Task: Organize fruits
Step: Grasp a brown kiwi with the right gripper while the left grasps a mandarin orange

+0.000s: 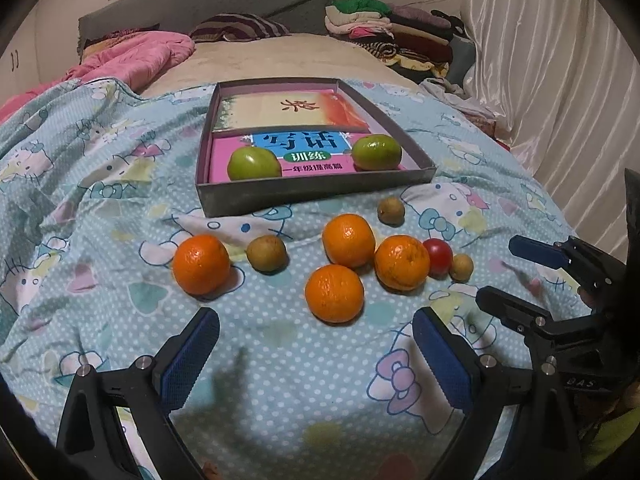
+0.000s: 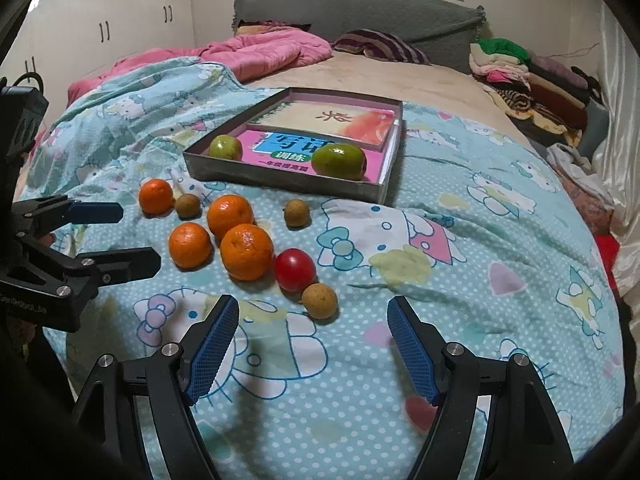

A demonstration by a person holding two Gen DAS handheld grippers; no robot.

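Observation:
A grey tray (image 1: 312,194) (image 2: 280,184) lined with books lies on the bed and holds two green fruits (image 1: 254,164) (image 1: 376,153). In front of it on the blue blanket lie several oranges (image 1: 334,292) (image 2: 246,252), a red tomato (image 1: 438,256) (image 2: 295,269) and three small brown fruits (image 1: 267,253) (image 2: 319,301). My left gripper (image 1: 316,340) is open and empty, just in front of the oranges. My right gripper (image 2: 312,320) is open and empty, just in front of the nearest brown fruit. Each gripper shows at the side of the other's view (image 1: 516,276) (image 2: 120,236).
A pink quilt (image 2: 260,50) and striped pillow (image 2: 380,46) lie at the head of the bed. Folded clothes (image 1: 384,32) are stacked at the far right. A white curtain (image 1: 560,80) hangs on the right, white wardrobes (image 2: 100,20) on the left.

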